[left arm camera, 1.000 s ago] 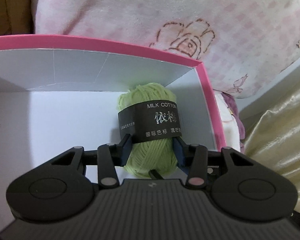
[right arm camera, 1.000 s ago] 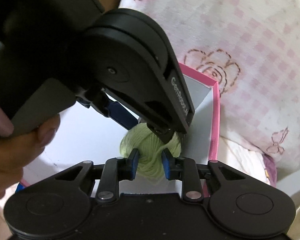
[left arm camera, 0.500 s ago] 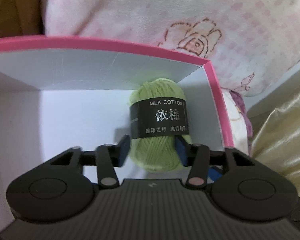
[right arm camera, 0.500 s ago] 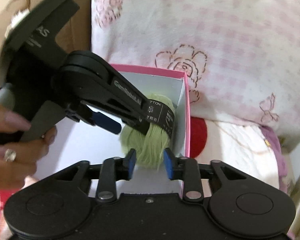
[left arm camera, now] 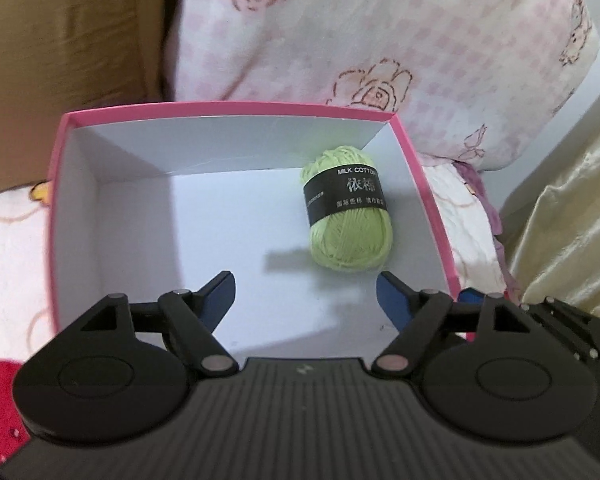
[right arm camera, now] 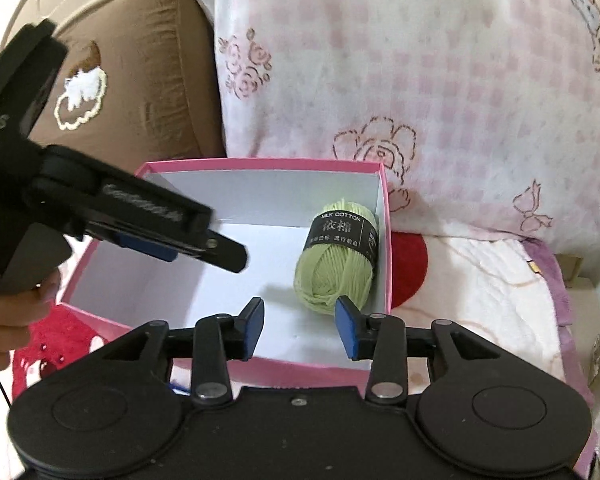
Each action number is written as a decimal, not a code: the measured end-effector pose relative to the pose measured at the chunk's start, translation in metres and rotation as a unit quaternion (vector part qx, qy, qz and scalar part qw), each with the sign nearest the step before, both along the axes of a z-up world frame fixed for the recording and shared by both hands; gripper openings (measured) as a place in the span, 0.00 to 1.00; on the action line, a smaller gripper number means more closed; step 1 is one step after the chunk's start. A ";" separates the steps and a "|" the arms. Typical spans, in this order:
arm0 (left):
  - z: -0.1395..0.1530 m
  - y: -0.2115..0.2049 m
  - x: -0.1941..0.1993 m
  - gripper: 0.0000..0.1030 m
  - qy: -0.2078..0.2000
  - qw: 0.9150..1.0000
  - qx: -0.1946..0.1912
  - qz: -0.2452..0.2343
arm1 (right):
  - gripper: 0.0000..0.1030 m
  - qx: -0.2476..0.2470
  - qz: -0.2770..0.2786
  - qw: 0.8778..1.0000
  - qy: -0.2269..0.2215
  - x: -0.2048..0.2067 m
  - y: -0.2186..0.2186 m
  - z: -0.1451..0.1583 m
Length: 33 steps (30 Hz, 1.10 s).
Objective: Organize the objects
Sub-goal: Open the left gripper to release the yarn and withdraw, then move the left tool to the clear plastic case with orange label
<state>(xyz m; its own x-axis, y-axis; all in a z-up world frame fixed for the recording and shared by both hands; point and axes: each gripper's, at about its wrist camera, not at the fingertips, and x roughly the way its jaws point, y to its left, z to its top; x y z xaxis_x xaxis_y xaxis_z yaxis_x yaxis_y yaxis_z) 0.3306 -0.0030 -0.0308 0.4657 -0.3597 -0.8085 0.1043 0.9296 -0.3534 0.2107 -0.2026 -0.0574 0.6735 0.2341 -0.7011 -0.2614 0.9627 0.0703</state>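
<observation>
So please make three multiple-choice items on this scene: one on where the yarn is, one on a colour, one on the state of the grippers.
1. Where does the yarn ball lie?
A. In the far right corner of the box
B. On the pillow
C. Between closed jaws

2. What colour is the band around the yarn?
A. White
B. Black
C. Red

3. How is the left gripper?
A. Shut on yarn
B. Open, holding nothing
C. Out of view

Answers: 1 A, it rests against the right wall; 2 B, black with white print; 3 B, its jaws stand wide apart, like those of the right gripper.

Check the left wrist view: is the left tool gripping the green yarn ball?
No: the left tool is open, apart from the green yarn ball in the pink box.
</observation>
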 end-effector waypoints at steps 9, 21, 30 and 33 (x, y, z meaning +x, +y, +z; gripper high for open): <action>0.032 0.019 -0.058 0.83 -0.005 0.997 0.077 -0.012 | 0.67 0.016 0.023 1.000 0.015 -0.028 0.002 0.036; 0.072 0.040 -0.153 0.94 -0.016 0.993 0.112 -0.044 | 0.93 -0.006 0.053 0.999 0.006 -0.095 0.012 0.067; 0.075 0.050 -0.196 0.96 0.009 0.996 0.077 -0.050 | 0.93 -0.058 0.067 0.995 0.040 -0.128 0.019 0.059; 0.073 0.049 -0.207 0.97 0.011 0.995 0.084 -0.058 | 0.93 -0.060 0.081 0.994 0.050 -0.138 0.019 0.057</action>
